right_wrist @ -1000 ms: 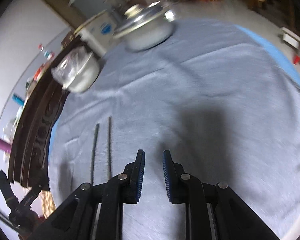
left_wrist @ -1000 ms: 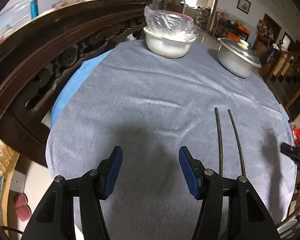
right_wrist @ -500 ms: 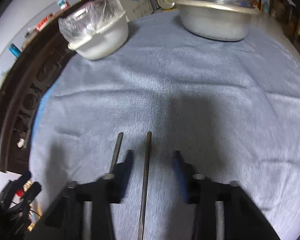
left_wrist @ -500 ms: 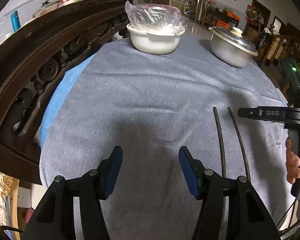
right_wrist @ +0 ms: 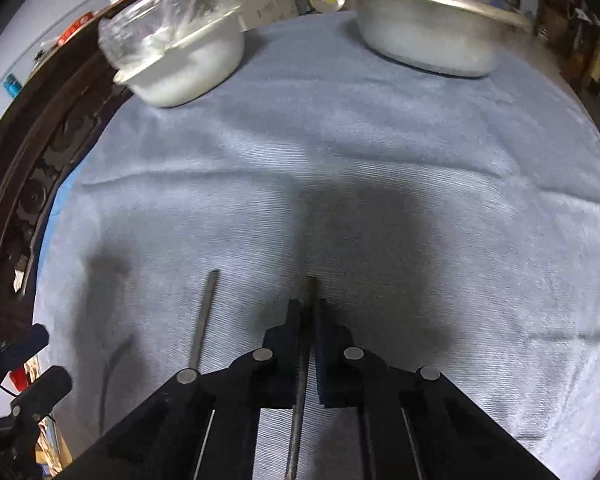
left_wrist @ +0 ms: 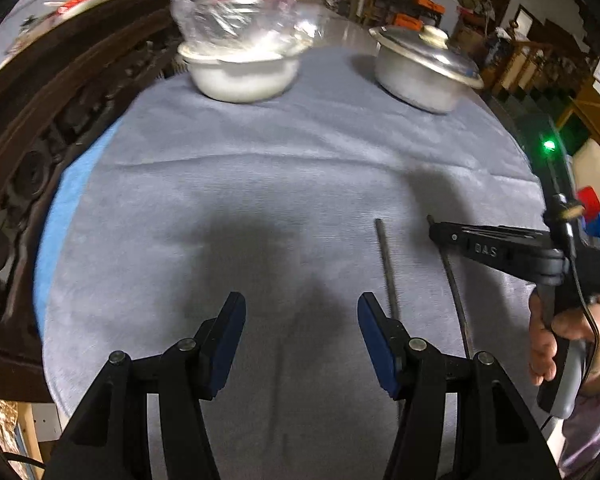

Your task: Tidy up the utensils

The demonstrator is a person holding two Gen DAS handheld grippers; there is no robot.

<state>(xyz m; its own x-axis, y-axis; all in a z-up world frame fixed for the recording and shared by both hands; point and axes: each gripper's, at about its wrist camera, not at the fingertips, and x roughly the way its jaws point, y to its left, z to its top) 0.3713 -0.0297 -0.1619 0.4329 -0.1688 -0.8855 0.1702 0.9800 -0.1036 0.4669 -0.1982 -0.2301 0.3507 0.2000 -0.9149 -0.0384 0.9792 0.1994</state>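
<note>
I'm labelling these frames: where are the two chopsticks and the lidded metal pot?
Gripped chopstick point(right_wrist: 310, 292): right wrist view, far tip beyond the right gripper's fingers.
Free chopstick point(right_wrist: 205, 312): right wrist view, middle of its shaft on the cloth.
Lidded metal pot point(left_wrist: 416, 76): left wrist view, side wall below the lid.

Blurred wrapped bowl, background shelves

Left gripper: black linkage arms, silver pivot screws, blue pads. Right gripper: black, "DAS"-like embossing, possibly; green LED, bare-skinned hand.
</note>
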